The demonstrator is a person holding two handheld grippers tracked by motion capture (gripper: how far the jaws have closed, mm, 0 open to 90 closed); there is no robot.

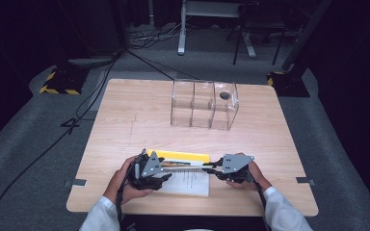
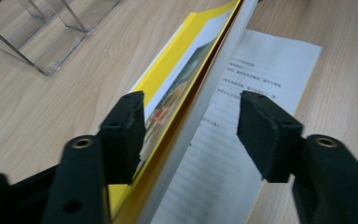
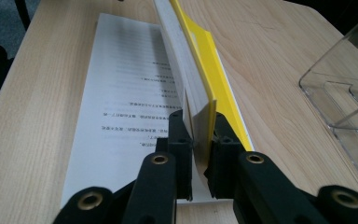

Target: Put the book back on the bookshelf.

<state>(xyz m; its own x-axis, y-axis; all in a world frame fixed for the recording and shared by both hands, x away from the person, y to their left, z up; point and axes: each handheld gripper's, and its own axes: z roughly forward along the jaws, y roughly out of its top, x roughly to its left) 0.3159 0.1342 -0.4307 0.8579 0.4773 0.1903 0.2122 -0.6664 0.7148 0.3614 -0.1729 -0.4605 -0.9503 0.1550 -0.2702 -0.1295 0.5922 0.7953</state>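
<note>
In the lower middle of the high view, the left gripper (image 1: 160, 168) is sitting with jaws spread around one end of the yellow book (image 1: 183, 158), one pad touching the cover, the other standing clear. The book is standing on edge over a printed sheet (image 1: 190, 182) on the table (image 1: 125, 120). Right gripper (image 1: 217, 168) is clamping the book's other end tight; clear plastic organizer (image 1: 204, 103) is sitting upper centre.

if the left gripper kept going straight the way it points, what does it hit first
Most likely the yellow book: it stands on edge between the left gripper's open jaws and runs straight ahead. Farther along that line, the right gripper is clamped on the book's other end. Depth is hard to judge.
</note>
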